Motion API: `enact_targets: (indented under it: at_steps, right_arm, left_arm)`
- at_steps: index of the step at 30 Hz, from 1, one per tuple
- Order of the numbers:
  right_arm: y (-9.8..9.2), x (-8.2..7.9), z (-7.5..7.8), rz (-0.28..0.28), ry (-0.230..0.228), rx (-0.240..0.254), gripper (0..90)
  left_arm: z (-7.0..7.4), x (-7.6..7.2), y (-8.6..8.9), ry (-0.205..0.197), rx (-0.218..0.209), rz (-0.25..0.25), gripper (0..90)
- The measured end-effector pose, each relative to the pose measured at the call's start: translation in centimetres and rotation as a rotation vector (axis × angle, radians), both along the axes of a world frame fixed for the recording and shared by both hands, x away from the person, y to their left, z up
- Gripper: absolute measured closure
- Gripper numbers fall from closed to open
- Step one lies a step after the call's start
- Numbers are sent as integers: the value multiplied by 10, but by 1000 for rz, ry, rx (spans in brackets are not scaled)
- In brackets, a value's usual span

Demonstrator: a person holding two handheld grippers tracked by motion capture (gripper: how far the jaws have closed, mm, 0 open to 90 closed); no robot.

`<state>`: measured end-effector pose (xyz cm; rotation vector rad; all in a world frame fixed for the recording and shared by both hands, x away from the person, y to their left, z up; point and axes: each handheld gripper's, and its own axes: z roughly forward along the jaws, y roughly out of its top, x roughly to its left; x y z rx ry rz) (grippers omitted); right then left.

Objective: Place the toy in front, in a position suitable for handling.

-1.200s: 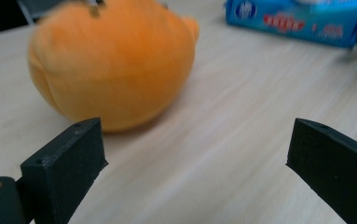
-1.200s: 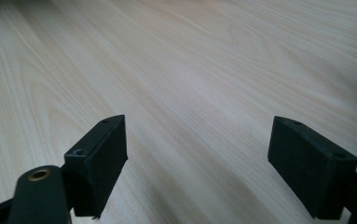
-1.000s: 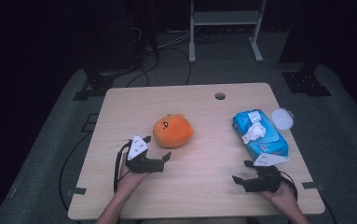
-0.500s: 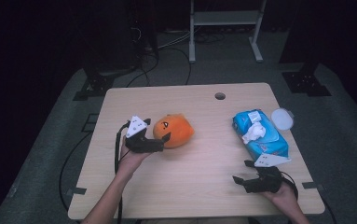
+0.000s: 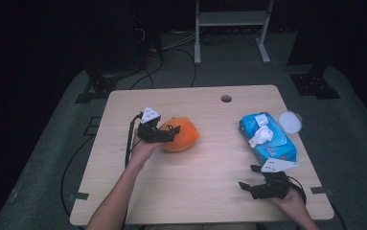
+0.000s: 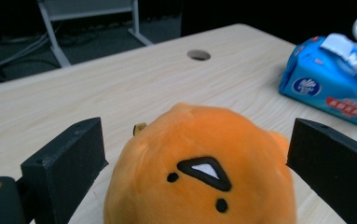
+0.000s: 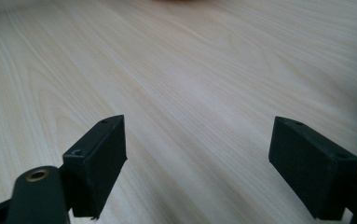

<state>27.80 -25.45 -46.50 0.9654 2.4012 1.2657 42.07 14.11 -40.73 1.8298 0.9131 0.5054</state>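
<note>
Left gripper (image 5: 167, 133): jaws spread wide, one on each side of the plush toy, with a gap showing on both sides in the left gripper view; contact cannot be confirmed from the high view.
Plush toy (image 6: 204, 182): orange, round, with a small black-and-white face mark on top; it sits on the table left of centre, between the left jaws.
Right gripper (image 5: 250, 184): jaws wide apart, holding nothing, low over bare wood near the front right edge.
Table (image 5: 210, 191): light wood, with a round hole (image 5: 226, 98) near the far edge.
Wipes pack (image 5: 266, 136): blue, lying on the right side with a white sheet pulled out of its top.
Lid (image 5: 290, 120): round, white, just beside the pack's far corner.
</note>
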Motion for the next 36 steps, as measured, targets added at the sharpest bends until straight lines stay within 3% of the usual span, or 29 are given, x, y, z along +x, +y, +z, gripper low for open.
enact_targets:
  at_steps: [3, 6, 8, 9, 14, 18, 23, 31, 36]
  right_arm:
    - [1, -1, 1, 5, -4, 2, 178]
    - [3, 0, -1, 14, 7, -15, 178]
    - [3, -1, 0, 17, 2, -13, 178]
    - [3, -2, 1, 16, -1, -10, 178]
    - [3, -2, 1, 18, -6, -7, 178]
    - [4, -3, 1, 21, -8, -9, 179]
    - [5, -2, 1, 23, -9, -14, 178]
    - [5, -3, 1, 29, -10, -18, 179]
    - [5, -4, 1, 34, -15, -19, 179]
  left_arm:
    - [-5, 4, -3, 16, 9, -5, 37]
    - [-19, 10, -11, 74, 75, -22, 36]
    - [-23, 11, -13, 80, 69, -24, 26]
    - [-26, 10, -14, 59, 67, -14, 26]
    - [-30, 7, -15, 42, 62, -19, 23]
    - [-30, 6, -14, 58, 67, -21, 23]
    - [-30, 6, -15, 54, 94, -28, 20]
    - [-31, 6, -15, 55, 88, -33, 19]
    - [-31, 5, -14, 50, 107, -60, 20]
